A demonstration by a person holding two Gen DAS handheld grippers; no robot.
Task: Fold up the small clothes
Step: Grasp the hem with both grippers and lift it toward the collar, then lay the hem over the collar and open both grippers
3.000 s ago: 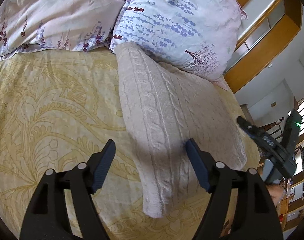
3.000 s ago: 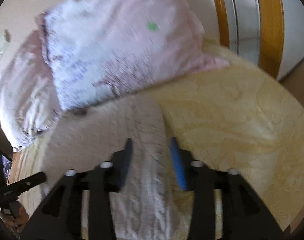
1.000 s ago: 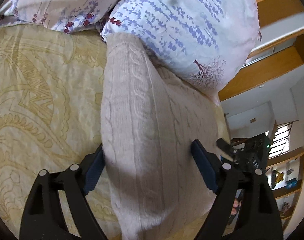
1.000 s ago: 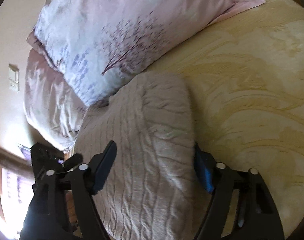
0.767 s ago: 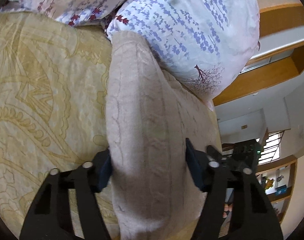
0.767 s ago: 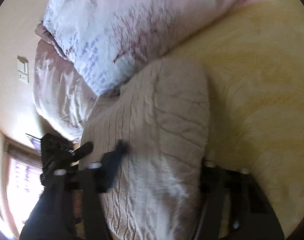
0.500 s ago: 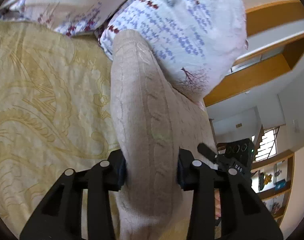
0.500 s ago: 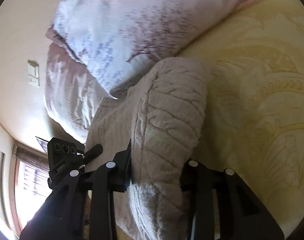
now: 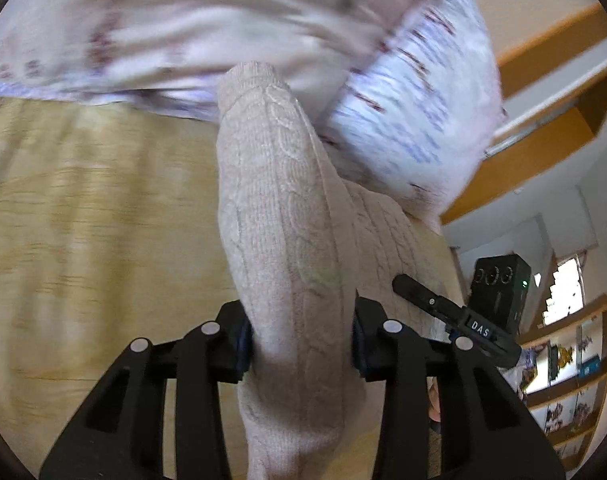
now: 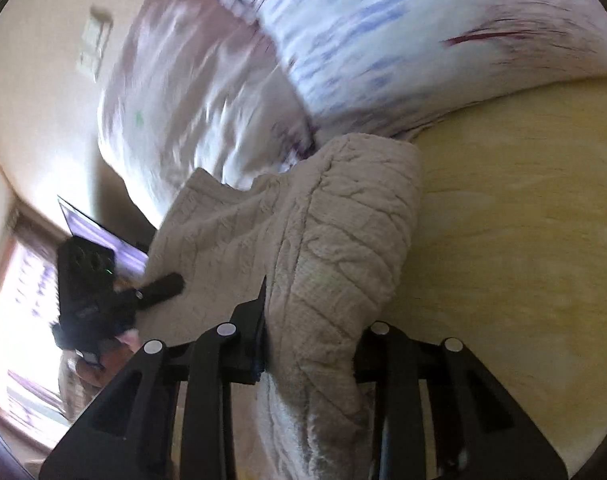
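As we held a gripper in each hand over the yellow patterned bedspread point(image 9: 83, 216), both pinched the same cream cable-knit sweater point(image 9: 287, 240). In the left wrist view, from left to right, we saw the bedspread, then the sweater bunched into a thick roll running away from us toward the floral pillows point(image 9: 415, 112). The left gripper point(image 9: 299, 334) had its jaws drawn narrow, squeezing that roll between them. To its right, our right gripper point(image 9: 459, 316) showed as a black bar carrying white letters that read "DAS". Farther right stood wooden shelves point(image 9: 563, 364); what they held was too small and blurred for us to name.

In the right wrist view, the left gripper's dark body point(image 10: 91, 292) sat at the left edge against the sweater's flat part. The right gripper point(image 10: 311, 344) clamped a raised fold of the sweater point(image 10: 323, 256), jaws narrow; cloth hid its right fingertip. Pillows and bedspread were smeared by motion blur.
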